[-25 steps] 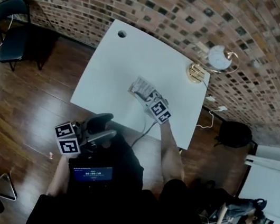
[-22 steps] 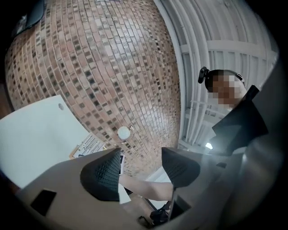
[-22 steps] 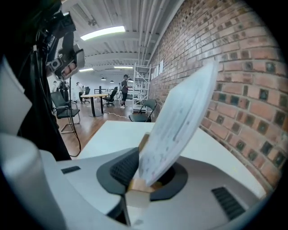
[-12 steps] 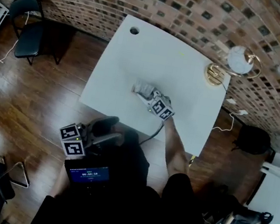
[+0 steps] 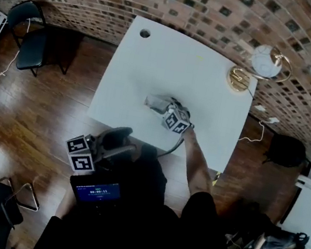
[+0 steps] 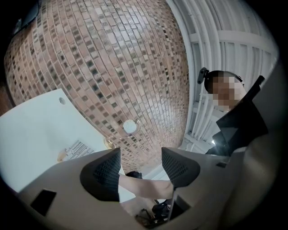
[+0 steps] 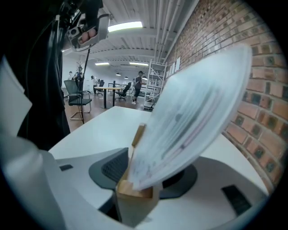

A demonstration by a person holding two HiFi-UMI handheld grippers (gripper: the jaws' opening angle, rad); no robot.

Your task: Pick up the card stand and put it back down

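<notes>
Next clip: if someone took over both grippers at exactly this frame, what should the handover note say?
Right gripper: jaws opening, with the card stand between them. Its wooden base sits low between the pads and its printed card leans over the right jaw.
Left gripper: open and empty, held off the table near the person's body.
Card stand: near the middle of the white table, apparently resting on it.
Done: the stand looks set down and the grip is letting go.
Left: finish opening, then draw the right gripper back without tipping the stand.
</notes>
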